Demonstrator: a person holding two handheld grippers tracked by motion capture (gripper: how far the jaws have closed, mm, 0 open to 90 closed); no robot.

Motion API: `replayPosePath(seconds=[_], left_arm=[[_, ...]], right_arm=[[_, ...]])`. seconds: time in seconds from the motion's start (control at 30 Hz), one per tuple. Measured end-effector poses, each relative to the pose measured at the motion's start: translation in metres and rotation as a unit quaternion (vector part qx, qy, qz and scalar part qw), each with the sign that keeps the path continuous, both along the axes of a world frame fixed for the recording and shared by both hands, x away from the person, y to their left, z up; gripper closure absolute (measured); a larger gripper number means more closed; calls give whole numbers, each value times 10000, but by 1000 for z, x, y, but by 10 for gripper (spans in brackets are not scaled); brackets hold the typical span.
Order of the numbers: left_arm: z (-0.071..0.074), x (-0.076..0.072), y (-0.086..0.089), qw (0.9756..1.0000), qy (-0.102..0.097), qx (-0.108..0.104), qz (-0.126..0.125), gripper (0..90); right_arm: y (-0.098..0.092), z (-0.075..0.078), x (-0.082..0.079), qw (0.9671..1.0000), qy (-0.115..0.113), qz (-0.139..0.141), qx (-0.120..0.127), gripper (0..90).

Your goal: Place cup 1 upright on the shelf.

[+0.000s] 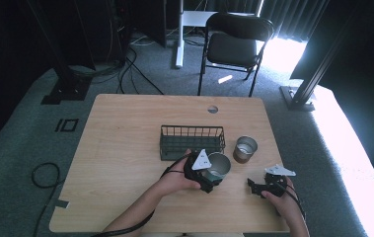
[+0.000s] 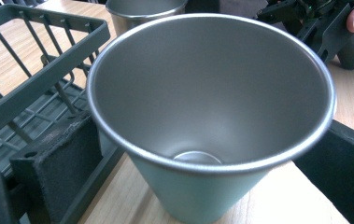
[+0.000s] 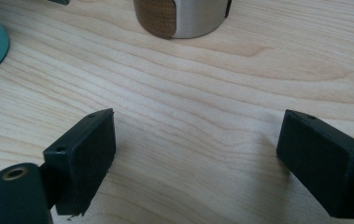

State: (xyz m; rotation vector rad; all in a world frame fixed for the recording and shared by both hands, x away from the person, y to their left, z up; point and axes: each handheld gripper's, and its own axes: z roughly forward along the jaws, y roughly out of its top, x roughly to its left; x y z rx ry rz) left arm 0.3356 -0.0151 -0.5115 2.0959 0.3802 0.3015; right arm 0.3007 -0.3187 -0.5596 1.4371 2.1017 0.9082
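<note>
A green metal cup (image 1: pixel 219 165) stands just in front of the dark wire basket (image 1: pixel 192 127), near the middle of the table. My left gripper (image 1: pixel 211 174) is shut on it, one jaw on each side of its wall. In the left gripper view the green cup (image 2: pixel 212 93) looms close with its mouth open and nothing inside, and the basket (image 2: pixel 39 79) is at its left. My right gripper (image 1: pixel 257 186) rests low over the table to the right, open, with bare wood between its jaws (image 3: pixel 202 140). A steel cup with a brown band (image 1: pixel 245 148) stands ahead of it (image 3: pixel 179 18).
The wooden table (image 1: pixel 125 163) has a round cable hole (image 1: pixel 212 109) near its far edge. A black folding chair (image 1: pixel 234 44) stands beyond the table. Cables lie on the carpet at the left (image 1: pixel 44 175).
</note>
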Motion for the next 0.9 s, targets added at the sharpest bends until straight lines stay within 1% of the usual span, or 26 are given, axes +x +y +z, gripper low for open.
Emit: replayPosePath(seconds=[0.23,0.3,0.47,0.53,0.6,0.67,0.77,0.9], left_arm=[[1,2,-9,9999,-48,-53,-88,28],[0,3,-11,9999,-35,-128,-63,29],[0,6,-15,9997,-29,-247,12,80],[0,7,-16,9995,53,-302,36,97],[0,8,-18,9995,52,-302,57,111],[0,8,-19,9995,99,-283,17,129],[0,7,-20,9997,66,-255,2,131],[1,5,-21,9997,89,-233,11,132]], right_arm=[[0,0,0,10000,-1,-1,1,114],[0,0,0,10000,0,0,0,114],[0,0,0,10000,-1,0,2,114],[0,0,0,10000,-1,-4,6,114],[0,0,0,10000,-1,-4,6,114],[0,0,0,10000,0,-4,5,114],[0,0,0,10000,0,-4,6,114],[0,0,0,10000,0,-1,-1,114]])
